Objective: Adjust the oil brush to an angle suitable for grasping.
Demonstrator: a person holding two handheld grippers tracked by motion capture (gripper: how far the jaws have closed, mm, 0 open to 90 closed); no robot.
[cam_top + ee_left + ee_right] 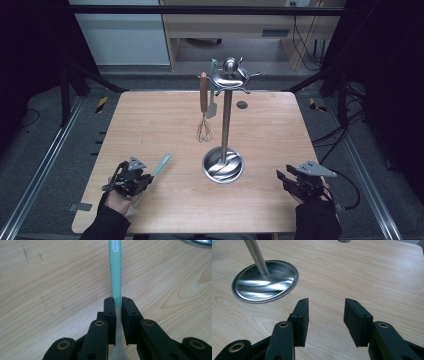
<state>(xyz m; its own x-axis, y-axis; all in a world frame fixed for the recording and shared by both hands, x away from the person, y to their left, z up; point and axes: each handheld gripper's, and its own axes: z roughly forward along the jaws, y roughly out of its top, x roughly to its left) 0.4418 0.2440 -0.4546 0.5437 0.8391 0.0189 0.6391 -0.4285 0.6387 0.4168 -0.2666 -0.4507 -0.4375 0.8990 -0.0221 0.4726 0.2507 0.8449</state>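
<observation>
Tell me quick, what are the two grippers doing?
Left gripper: closed on the mint-green utensil handle.
Right gripper: open, holding nothing, above the table.

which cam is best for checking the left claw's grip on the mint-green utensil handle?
Left gripper view: the left claw is shut on the mint-green handle, both pads pressed against it, close up. In the high view the handle is a small sliver sticking out past the claw, contact hidden. The right gripper view looks at the rack base instead.

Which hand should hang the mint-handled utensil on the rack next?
Left. The left tool is already shut on the mint utensil; the right tool sits open and empty beside the rack's base.
</observation>
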